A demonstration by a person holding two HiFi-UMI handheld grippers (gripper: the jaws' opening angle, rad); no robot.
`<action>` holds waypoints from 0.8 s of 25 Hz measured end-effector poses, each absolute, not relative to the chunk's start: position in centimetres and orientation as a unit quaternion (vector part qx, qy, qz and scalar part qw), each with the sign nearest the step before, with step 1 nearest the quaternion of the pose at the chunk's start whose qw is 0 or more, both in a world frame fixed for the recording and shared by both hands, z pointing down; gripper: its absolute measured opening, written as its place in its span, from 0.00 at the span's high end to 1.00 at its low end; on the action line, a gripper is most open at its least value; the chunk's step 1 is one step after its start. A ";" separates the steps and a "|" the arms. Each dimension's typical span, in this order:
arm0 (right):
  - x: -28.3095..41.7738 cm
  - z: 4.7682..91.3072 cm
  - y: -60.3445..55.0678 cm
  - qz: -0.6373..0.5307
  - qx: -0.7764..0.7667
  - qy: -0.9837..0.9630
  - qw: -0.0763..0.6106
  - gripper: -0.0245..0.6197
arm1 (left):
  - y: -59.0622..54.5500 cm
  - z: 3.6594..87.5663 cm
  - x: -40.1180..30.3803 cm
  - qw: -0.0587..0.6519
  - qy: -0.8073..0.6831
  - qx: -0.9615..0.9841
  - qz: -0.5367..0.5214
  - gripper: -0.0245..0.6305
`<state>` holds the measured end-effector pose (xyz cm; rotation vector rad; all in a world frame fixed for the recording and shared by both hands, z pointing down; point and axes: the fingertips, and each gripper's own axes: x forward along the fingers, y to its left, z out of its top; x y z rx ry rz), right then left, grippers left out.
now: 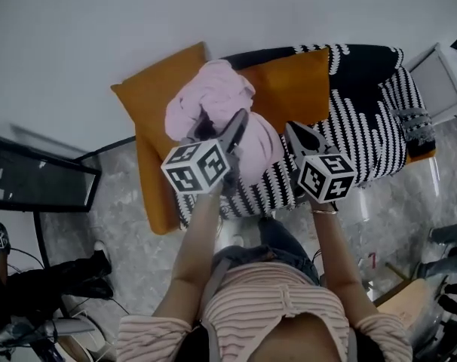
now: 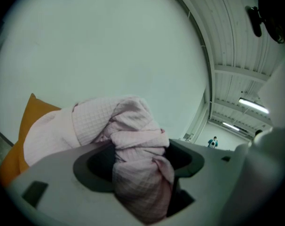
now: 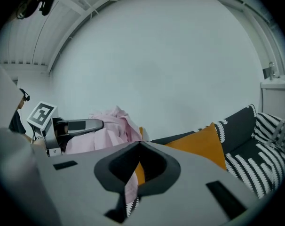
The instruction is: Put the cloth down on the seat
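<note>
Cloth (image 1: 221,100): pink, bunched into a loose bundle, seen in the head view over the left part of the seat (image 1: 368,127), in front of two orange cushions (image 1: 289,89). Whether the lowest fold touches the seat could not be settled from any view.

Left claw (image 1: 221,124): closed on the cloth. In the left gripper view a thick twisted wad of the waffle-textured fabric (image 2: 133,140) is seen packed between the jaws of the left claw (image 2: 138,166) and spilling over its top edge. The corner of an orange cushion (image 2: 25,126) is noted at far left, behind the bundle, against a plain white wall (image 2: 109,41).

Right claw (image 1: 295,130): held just beside the right edge of the bundle. In the right gripper view the right claw (image 3: 135,173) is drawn to a narrow slit, and a thin strip of the pink fabric is seen in that slit. The main mass of the cloth (image 3: 109,126) is recorded to the left, with the left claw (image 3: 74,125) on it.

Seat: covered in black fabric with white dashed stripes (image 3: 262,149); an orange cushion (image 3: 203,142) leans against its back. Grey marbled floor (image 1: 123,225) is visible around the seat.
</note>
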<state>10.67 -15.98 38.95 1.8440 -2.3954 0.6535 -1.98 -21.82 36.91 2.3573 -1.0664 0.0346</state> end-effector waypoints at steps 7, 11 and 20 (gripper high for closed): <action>15.3 40.0 -21.3 0.225 0.585 -0.778 0.032 0.95 | -26.6 37.7 2.2 0.277 -0.415 0.866 0.024 0.45; 17.3 40.8 -24.3 0.230 0.577 -0.783 0.042 0.95 | -29.7 38.3 4.5 0.277 -0.424 0.862 0.030 0.45; 21.0 42.5 -29.1 0.239 0.569 -0.784 0.068 0.95 | -35.6 39.7 9.2 0.306 -0.428 0.850 0.012 0.45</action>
